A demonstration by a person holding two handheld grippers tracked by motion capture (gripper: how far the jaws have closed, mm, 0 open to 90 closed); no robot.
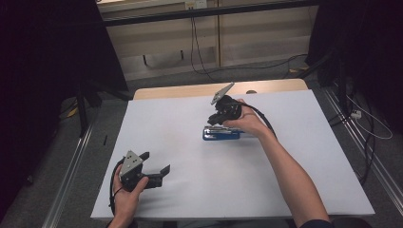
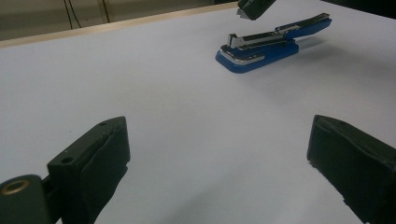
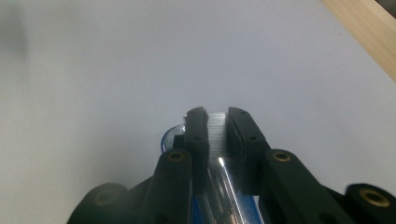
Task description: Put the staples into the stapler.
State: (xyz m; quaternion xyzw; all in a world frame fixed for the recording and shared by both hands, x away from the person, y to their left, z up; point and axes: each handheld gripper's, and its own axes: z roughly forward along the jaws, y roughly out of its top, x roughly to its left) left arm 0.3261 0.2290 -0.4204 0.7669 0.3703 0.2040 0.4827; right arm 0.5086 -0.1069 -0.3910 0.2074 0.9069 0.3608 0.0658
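One long blue plastic stapler with a shiny metal top (image 1: 221, 133) lies toward the far edge of the white-covered wooden bench (image 1: 190, 156). Of the two black grippers, the right gripper (image 3: 217, 122) pinches that metal strip between nearly closed jaws. The left gripper (image 1: 155, 163) hangs near the front left corner, jaws spread wide on nothing.

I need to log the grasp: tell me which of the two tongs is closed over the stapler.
The right tongs, at mid-table: their jaws sit narrowly either side of the blue stapler's metal top. The left tongs stand wide open, nearer the person, apart from it.
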